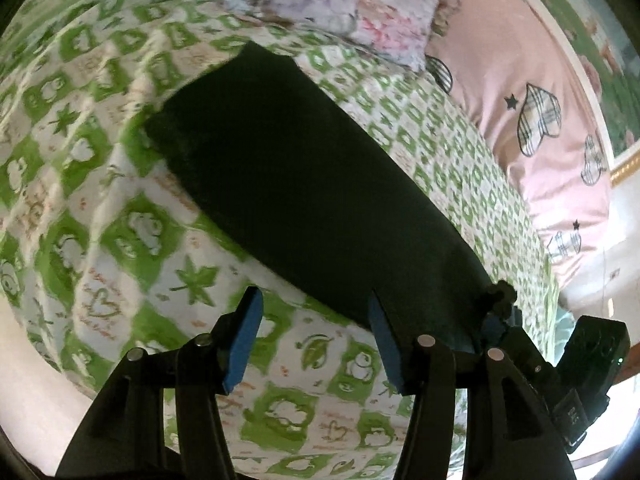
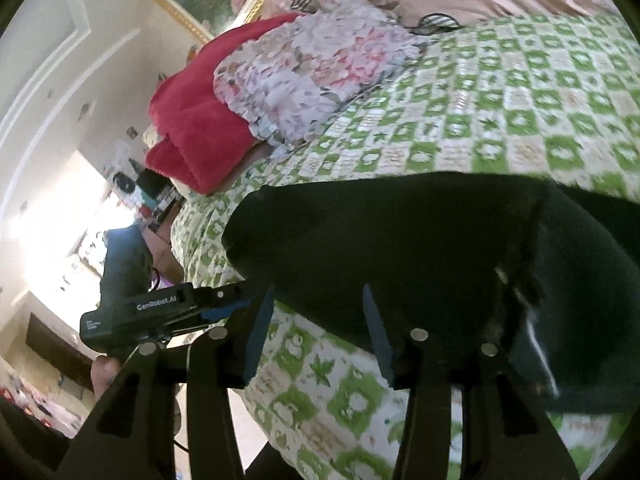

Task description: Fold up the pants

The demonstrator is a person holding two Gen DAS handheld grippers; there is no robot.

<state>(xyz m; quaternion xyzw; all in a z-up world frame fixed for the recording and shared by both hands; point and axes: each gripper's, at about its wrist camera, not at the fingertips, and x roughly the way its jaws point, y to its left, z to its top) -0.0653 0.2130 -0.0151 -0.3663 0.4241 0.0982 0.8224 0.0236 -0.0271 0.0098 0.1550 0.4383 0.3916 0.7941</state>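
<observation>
Black pants lie folded lengthwise as a long strip on the green-and-white checked bed cover. In the left wrist view my left gripper is open and empty just short of the strip's near end, its right pad at the cloth edge. The other gripper shows at the lower right beside that end. In the right wrist view the pants fill the middle, with a waistband fold at the right. My right gripper is open and empty above the cover at the pants' near edge.
A floral pillow and a red blanket lie at the bed's head. A pink quilt with hearts lies alongside. The bed edge and the floor are at the lower left. The left gripper body shows left of my right gripper.
</observation>
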